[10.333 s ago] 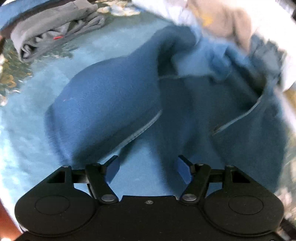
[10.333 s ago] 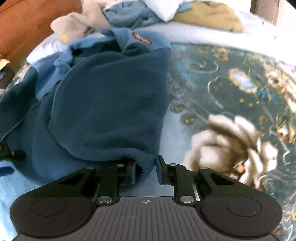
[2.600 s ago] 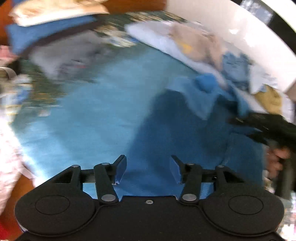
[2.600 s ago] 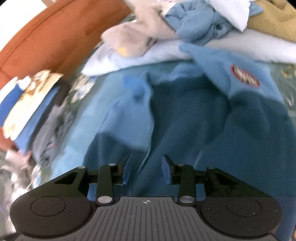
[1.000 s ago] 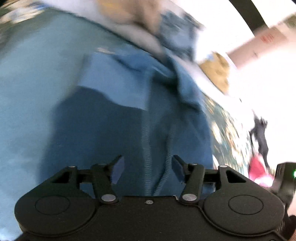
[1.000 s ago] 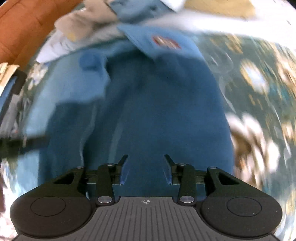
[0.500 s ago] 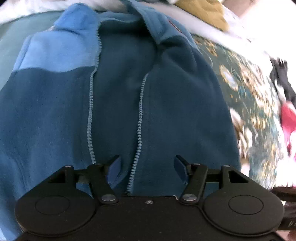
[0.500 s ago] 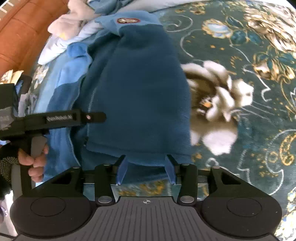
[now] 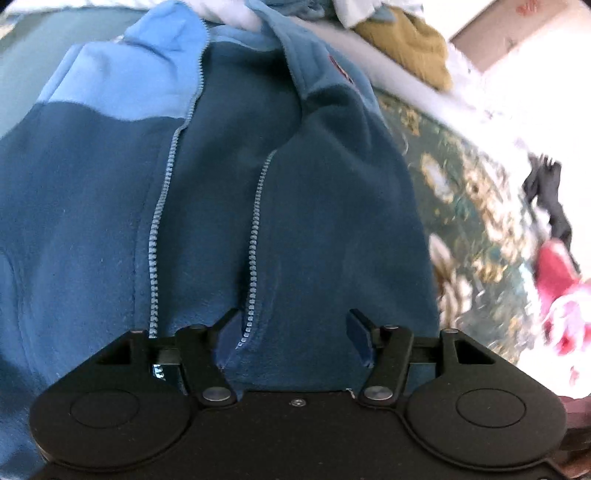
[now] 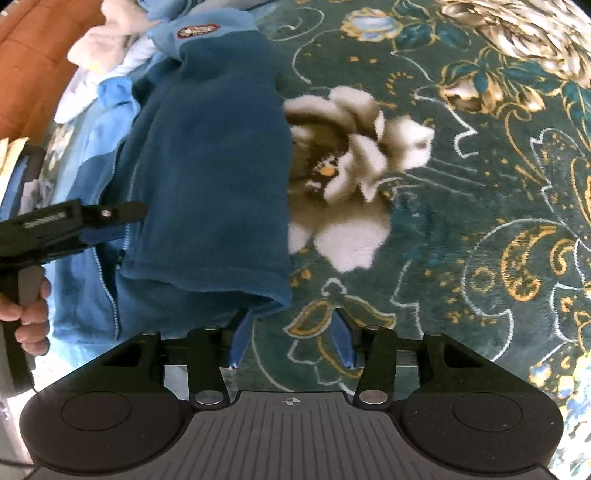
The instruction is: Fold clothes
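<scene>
A dark blue fleece jacket (image 9: 325,206) with light blue shoulders and an unzipped front lies flat on the patterned cover. My left gripper (image 9: 291,332) is low over its hem, just right of the zipper (image 9: 255,236). Its jaws are closing with hem fabric between them, but the pads are not pressing on it. In the right wrist view the jacket (image 10: 210,166) shows a red chest patch (image 10: 195,31). My right gripper (image 10: 291,339) sits at the hem's right corner. Its jaws are opening with only the cover between them. The left gripper (image 10: 125,221) shows at the left, held by a hand (image 10: 33,314).
The teal floral cover (image 10: 461,192) stretches right of the jacket. Unfolded clothes are heaped beyond the collar, among them a mustard garment (image 9: 410,48) and a pale pink one (image 10: 107,40). An orange-brown upholstered edge (image 10: 29,55) is at the far left. Something red and pink (image 9: 557,273) lies at the right.
Both grippers have come down toward the jacket's hem. The right one slid right to the hem's corner and its jaws widened. The left one settled beside the zipper.
</scene>
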